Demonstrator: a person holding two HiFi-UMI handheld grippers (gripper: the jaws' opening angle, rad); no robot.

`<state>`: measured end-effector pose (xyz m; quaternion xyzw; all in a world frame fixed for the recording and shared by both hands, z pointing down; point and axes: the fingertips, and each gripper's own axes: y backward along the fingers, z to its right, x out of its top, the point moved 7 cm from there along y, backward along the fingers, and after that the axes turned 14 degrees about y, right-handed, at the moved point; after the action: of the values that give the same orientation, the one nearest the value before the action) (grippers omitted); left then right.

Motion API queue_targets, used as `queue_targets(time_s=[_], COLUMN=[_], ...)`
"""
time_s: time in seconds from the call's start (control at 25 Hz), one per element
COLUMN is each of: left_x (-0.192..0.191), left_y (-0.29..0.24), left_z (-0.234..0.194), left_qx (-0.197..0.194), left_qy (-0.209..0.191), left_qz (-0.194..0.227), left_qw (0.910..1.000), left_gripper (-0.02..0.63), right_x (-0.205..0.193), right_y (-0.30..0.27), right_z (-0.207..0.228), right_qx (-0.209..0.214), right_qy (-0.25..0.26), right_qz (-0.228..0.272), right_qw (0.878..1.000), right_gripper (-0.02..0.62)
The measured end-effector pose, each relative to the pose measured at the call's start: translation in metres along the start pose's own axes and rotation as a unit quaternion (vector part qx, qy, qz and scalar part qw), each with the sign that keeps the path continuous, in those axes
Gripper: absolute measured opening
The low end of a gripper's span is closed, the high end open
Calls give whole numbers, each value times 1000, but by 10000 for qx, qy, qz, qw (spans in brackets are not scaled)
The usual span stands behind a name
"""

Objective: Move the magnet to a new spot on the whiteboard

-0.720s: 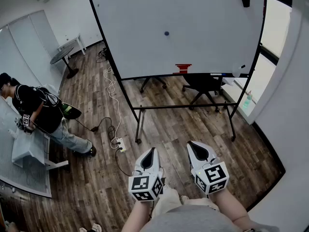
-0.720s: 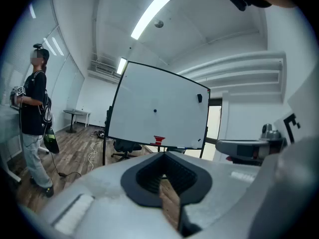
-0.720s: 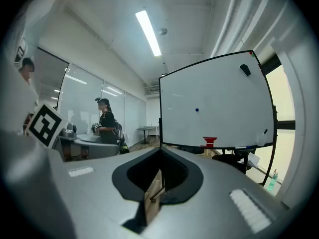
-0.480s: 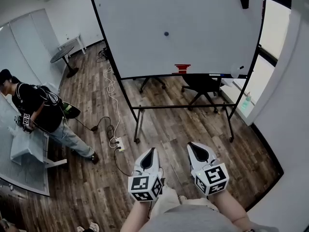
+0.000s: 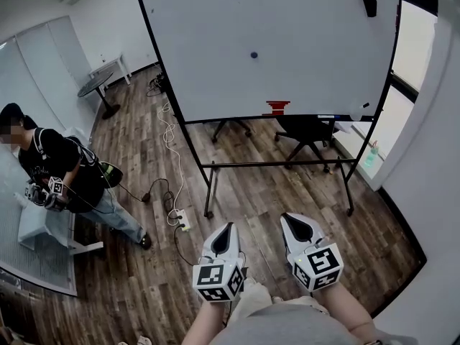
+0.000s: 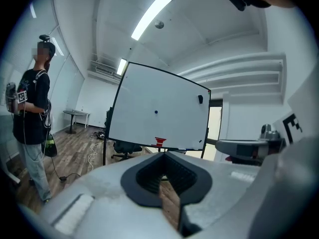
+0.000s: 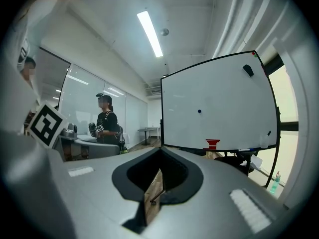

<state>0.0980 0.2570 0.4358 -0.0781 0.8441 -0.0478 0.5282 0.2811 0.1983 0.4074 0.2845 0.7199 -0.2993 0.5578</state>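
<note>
The whiteboard (image 5: 309, 56) stands on a wheeled frame across the room. On it, near the middle, sits the magnet (image 5: 254, 54), a small dark blue dot. It also shows as a dot on the board in the left gripper view (image 6: 156, 112) and in the right gripper view (image 7: 199, 111). Both grippers hang low in front of my body, far from the board. My left gripper (image 5: 229, 225) has its jaws together with nothing between them. The right gripper (image 5: 286, 215) is likewise shut and empty. Both point toward the board.
A black eraser (image 5: 369, 4) sticks to the board's top right, and a red object (image 5: 277, 107) rests on its tray. An office chair (image 5: 305, 129) stands behind the board. A power strip (image 5: 184, 220) with cables lies on the wood floor. A person (image 5: 61, 171) stands at the left.
The person at the left has stepped slightly to the right. My view has shifted a little, so the board sits slightly lower and further right. Both grippers have hardly moved.
</note>
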Motion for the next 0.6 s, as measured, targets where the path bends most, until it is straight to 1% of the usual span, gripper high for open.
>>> queue_targets(time_s=[0.2, 0.4, 0.6], left_x=[20, 41, 59], left_y=[-25, -54, -74], left_z=[-19, -33, -53], left_qx=[-21, -93, -169], left_qy=[21, 18, 10], left_qz=[25, 33, -4], left_qw=[10000, 9999, 9999], left_gripper=[5, 5, 5], right_x=[10, 20, 28], right_y=[-36, -71, -103], right_z=[7, 19, 22], right_qx=[57, -62, -132], right_qy=[50, 76, 68], right_qz=[5, -26, -63], right_qw=[10000, 9999, 9999], right_gripper=[2, 0, -2])
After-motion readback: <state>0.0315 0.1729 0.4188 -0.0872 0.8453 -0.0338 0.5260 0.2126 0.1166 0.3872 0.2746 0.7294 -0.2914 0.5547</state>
